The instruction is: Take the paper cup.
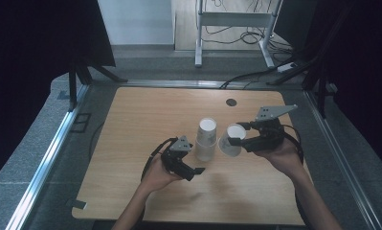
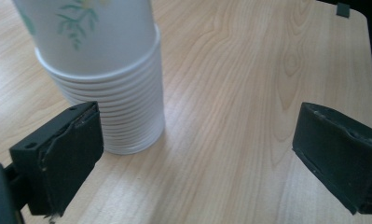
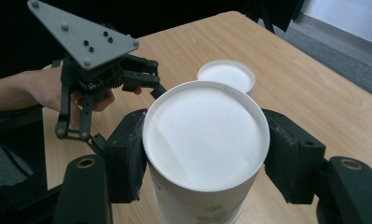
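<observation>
A stack of upturned white paper cups (image 1: pixel 206 139) with a green leaf print stands near the middle of the wooden table (image 1: pixel 145 120). My right gripper (image 1: pixel 236 142) is shut on a single paper cup (image 1: pixel 229 142), held tilted just right of the stack. In the right gripper view this cup (image 3: pixel 206 140) sits between both jaws with its white base toward the camera, and the stack (image 3: pixel 226 75) is behind it. My left gripper (image 1: pixel 196 172) is low and in front of the stack. Its jaws (image 2: pixel 197 154) stand wide open, and the stack (image 2: pixel 113 93) is just beyond the left jaw, untouched.
A small black round cap (image 1: pixel 231 102) is set into the table near its far edge. Metal rails (image 1: pixel 50 148) run along both sides of the table. A white desk frame (image 1: pixel 236 21) and cables lie on the floor beyond.
</observation>
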`<state>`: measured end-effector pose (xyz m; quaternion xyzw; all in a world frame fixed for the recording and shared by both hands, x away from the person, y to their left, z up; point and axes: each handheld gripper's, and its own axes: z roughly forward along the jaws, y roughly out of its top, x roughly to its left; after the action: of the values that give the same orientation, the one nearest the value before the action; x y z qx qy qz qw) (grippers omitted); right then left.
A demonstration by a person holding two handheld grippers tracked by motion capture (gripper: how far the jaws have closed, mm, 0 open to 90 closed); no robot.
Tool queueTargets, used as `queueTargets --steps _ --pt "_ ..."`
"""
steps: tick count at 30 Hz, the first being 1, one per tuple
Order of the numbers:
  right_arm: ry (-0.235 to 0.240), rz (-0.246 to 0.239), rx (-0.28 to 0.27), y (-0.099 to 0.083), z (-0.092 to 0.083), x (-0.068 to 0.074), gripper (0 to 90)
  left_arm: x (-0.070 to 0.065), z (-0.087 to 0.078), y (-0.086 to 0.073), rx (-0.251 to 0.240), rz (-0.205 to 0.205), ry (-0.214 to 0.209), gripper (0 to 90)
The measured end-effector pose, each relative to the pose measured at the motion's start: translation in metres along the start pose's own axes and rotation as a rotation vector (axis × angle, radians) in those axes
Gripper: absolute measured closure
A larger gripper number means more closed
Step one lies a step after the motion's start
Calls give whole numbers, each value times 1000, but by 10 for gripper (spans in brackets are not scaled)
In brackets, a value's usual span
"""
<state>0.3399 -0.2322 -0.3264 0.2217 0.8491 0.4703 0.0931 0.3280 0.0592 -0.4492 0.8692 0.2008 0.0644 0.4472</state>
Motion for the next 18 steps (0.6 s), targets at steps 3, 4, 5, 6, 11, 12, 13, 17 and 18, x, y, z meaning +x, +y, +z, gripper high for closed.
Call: queueTargets --steps 3,4,5,6,11,12,13,17,18 --pt "12 5 0 -7 4 3 358 -4 1 -2 -5 3 -10 18" --pt "14 5 3 -9 6 4 358 -5 1 -3 -7 2 -17 18" --pt "17 2 5 -12 7 6 358 -6 2 -3 -7 4 -18 18" --pt "19 3 4 -13 8 7 358 -8 2 -4 -4 6 -21 16" --pt "39 5 -2 -23 14 13 358 -14 4 -7 -18 4 -56 9" --pt "43 2 -3 -24 16 15 358 -15 5 -8 -21 8 -60 8" --pt "47 0 -7 -26 17 16 358 -17 5 -8 -25 9 -64 8" --pt "65 -10 -10 -31 23 24 358 -21 7 -9 -27 16 -75 10" --pt "70 -13 -10 -32 24 25 358 -22 8 -10 -28 18 -76 11"
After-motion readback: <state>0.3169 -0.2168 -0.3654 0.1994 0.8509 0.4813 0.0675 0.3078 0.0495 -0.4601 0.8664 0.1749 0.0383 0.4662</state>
